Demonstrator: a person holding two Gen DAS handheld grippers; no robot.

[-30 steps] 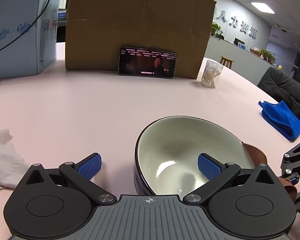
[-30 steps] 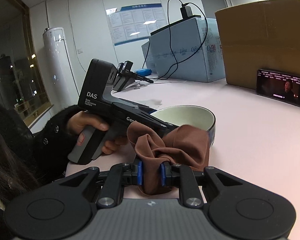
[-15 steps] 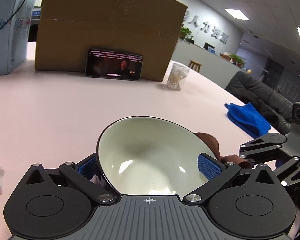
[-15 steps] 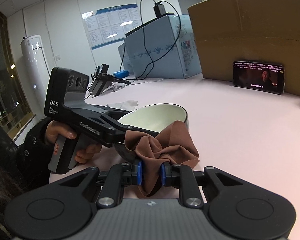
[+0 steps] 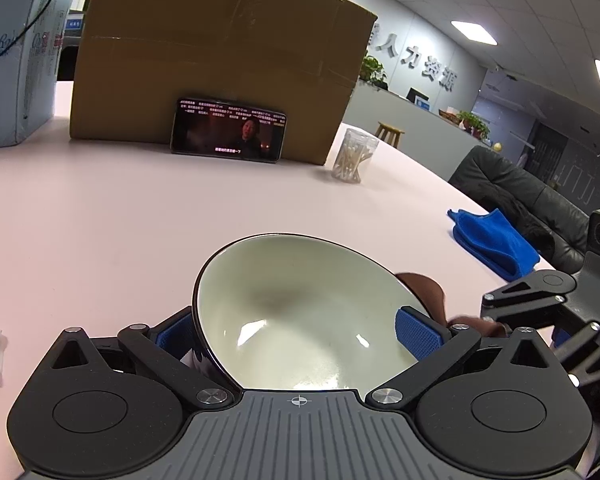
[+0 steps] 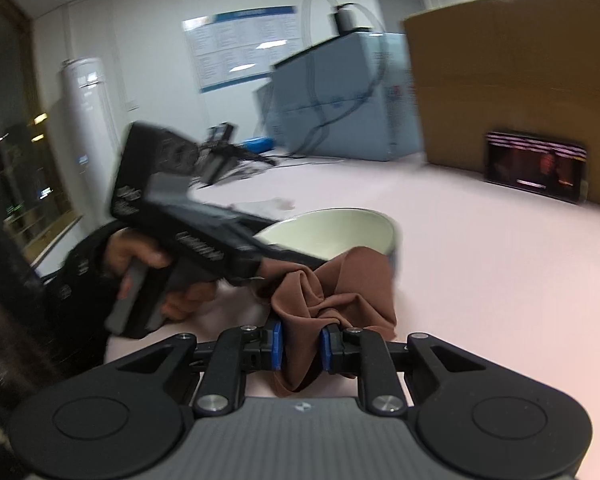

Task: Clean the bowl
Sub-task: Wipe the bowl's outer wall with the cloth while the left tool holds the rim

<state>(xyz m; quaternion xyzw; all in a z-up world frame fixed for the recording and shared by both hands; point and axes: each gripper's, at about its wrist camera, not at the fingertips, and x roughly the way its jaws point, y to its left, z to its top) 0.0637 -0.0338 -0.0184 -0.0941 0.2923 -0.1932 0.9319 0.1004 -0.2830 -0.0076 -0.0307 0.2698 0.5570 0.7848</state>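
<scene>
Bowl (image 5: 300, 320) tilted btwn left gripper (image 5: 300, 330) pads, grip unclear; right gripper (image 6: 300, 346) pinches brown cloth (image 6: 336, 292).

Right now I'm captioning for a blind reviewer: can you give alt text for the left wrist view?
The left gripper straddles a tilted bowl, cream inside with a dark rim, on a pink table. A brown cloth shows behind its right edge; beyond stand a phone against a cardboard box and a blue cloth.
</scene>
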